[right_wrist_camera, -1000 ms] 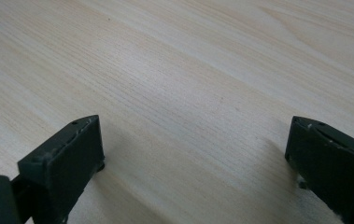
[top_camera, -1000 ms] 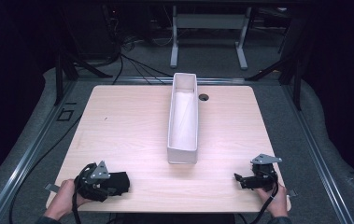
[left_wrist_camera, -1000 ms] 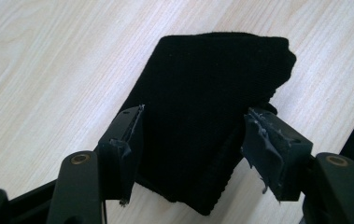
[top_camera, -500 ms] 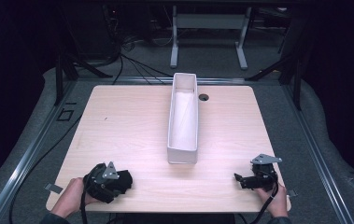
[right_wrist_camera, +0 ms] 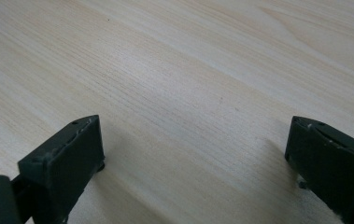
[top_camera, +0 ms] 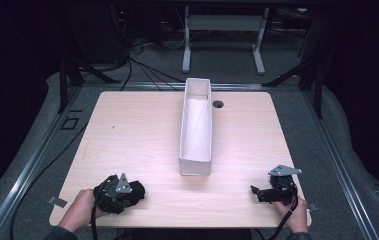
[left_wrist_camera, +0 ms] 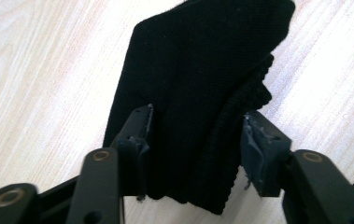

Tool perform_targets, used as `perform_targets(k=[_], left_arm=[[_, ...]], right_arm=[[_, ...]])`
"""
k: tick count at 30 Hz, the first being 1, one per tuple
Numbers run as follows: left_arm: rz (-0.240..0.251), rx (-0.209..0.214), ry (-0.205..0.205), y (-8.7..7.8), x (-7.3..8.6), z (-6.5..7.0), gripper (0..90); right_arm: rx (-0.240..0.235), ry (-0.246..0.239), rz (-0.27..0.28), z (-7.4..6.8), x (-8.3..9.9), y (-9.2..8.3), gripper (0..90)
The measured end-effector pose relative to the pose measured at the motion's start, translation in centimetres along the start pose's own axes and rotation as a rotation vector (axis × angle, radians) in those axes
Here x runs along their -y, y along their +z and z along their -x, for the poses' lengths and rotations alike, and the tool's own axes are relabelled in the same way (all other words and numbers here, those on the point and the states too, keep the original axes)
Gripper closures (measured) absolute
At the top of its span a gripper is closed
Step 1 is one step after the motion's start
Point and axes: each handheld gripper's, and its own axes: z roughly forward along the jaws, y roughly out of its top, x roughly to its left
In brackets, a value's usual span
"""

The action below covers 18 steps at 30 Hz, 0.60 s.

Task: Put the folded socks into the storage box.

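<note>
A black cloth (left_wrist_camera: 198,84) is bunched between the jaws of my left gripper (left_wrist_camera: 195,135), and both pads press into it. From the high view this gripper (top_camera: 131,193) sits near the table's front left, a hand behind it, with the cloth (top_camera: 139,192) as a dark lump at its tip. At the front right, my right gripper (top_camera: 255,190) rests low over the wood, held by the other hand. Its jaws (right_wrist_camera: 195,140) stand wide apart with only bare wood between them.
A long white bin (top_camera: 195,165) lies down the middle of the wooden table (top_camera: 137,130), open on top and seemingly holding nothing. A cable hole (top_camera: 218,104) sits beside its far end. Dark floor, cables and a stand's legs lie beyond.
My left gripper has slid a little to the right along the front edge, and the black cloth went with it. The right gripper has stayed put.
</note>
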Motion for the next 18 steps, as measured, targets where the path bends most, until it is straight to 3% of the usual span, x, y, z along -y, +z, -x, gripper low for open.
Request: perform_targets(k=[5,9,18], left_arm=[[0.025,-0.014,-0.01,-0.05,0.15,-0.09,59.6],[0.062,-0.022,-0.017,-0.15,0.54,-0.18,61.2],[0.09,-0.033,-0.031,-0.58,0.52,-0.63,62.0]], right_arm=[[0.0,0.0,0.0,0.01,0.0,0.0,3.8],[0.0,0.0,0.0,0.02,-0.01,0.01,3.8],[-0.002,-0.002,-0.001,0.04,-0.02,0.02,3.7]])
